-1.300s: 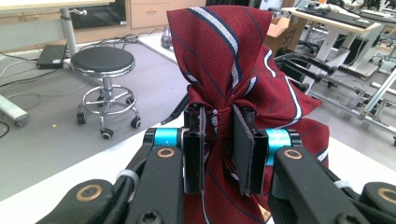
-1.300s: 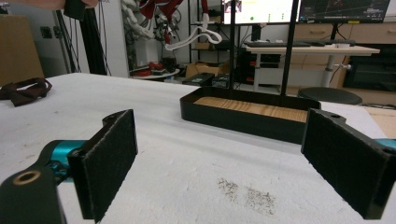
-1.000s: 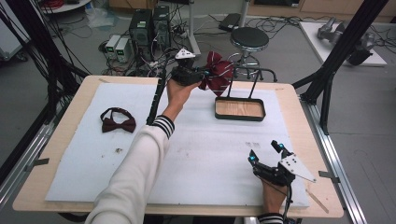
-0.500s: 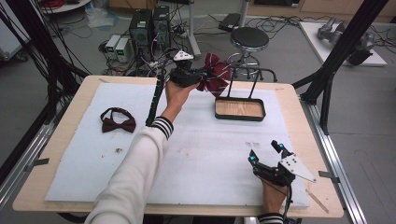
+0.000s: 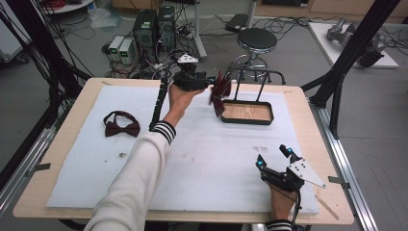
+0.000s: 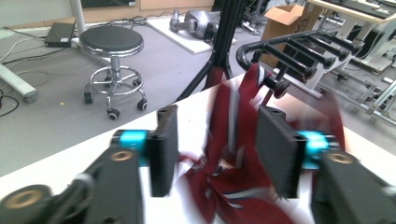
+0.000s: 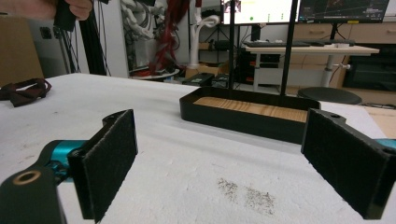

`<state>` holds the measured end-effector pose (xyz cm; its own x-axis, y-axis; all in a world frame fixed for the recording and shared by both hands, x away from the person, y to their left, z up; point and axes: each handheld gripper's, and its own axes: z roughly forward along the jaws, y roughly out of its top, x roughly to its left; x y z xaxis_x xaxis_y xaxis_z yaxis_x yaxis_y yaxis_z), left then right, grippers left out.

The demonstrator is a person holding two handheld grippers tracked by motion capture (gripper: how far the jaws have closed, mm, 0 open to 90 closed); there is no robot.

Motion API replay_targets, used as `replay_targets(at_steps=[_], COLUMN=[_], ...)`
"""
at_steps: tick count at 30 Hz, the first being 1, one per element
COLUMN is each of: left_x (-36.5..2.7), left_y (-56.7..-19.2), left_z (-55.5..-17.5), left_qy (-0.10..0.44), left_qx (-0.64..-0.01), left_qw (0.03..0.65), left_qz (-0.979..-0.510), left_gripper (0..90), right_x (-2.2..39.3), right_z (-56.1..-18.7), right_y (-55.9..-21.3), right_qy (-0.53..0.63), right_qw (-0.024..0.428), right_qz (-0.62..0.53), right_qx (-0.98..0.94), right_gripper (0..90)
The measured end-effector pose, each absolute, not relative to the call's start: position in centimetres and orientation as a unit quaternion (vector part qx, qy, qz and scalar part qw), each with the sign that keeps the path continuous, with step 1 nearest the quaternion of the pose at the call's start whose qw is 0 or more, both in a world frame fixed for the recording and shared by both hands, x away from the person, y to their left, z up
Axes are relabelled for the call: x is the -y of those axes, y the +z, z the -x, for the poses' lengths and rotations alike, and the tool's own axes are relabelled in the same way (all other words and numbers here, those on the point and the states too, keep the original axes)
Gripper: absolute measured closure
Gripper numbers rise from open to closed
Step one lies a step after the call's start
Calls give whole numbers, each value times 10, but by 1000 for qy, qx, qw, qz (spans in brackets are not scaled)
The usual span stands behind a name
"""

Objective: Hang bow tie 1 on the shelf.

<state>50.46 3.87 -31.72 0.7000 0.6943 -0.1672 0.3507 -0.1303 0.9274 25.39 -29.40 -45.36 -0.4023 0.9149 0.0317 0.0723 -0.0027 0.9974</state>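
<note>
A dark red striped bow tie [image 5: 219, 93] hangs blurred at the black peg rack [image 5: 255, 72], over the left end of its wooden-floored tray [image 5: 248, 120]. My left gripper [image 5: 210, 85] is raised beside it. Its jaws have just been opening and stand apart. The tie [image 6: 229, 140] lies loose between the pads [image 6: 164, 149], draped from a peg [image 6: 280, 87]. A second dark red bow tie [image 5: 122, 125] lies flat on the white mat at the left. My right gripper [image 5: 274, 158] rests open near the front right edge, jaws bare [image 7: 219, 158], facing the tray [image 7: 247, 116].
The white foam mat [image 5: 207, 159] covers most of the wooden table. A black stool [image 5: 257, 40] and cabled electronics [image 5: 154, 29] stand beyond the far edge. Black frame struts [image 5: 346, 62] rise at the right.
My left gripper's jaws have opened off the striped bow tie. The tie has dropped lower and now hangs narrow and blurred by the rack. The right gripper has not moved.
</note>
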Motion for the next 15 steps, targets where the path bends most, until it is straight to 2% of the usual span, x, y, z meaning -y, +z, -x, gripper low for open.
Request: replay_targets(at_steps=[4, 7, 10, 15], left_x=[-40, -43, -47, -57], left_y=[-318, -317, -317, -316], left_z=[-504, -501, -499, -490], left_qy=[156, 163, 162, 170], left_qx=[-348, -341, -331, -315], left_qw=[557, 560, 568, 587], left_qz=[-737, -737, -735, -726], left_gripper=[396, 282, 216, 183], right_x=[294, 294, 294, 294], right_z=[-254, -254, -254, -255], right_y=[-454, -454, -454, -453], right_qy=[579, 579, 579, 577], right_qw=[365, 364, 364, 364], right_qz=[-406, -407, -406, -409], right_qx=[-606, -606, -606, -607], right_gripper=[98, 98, 98, 98])
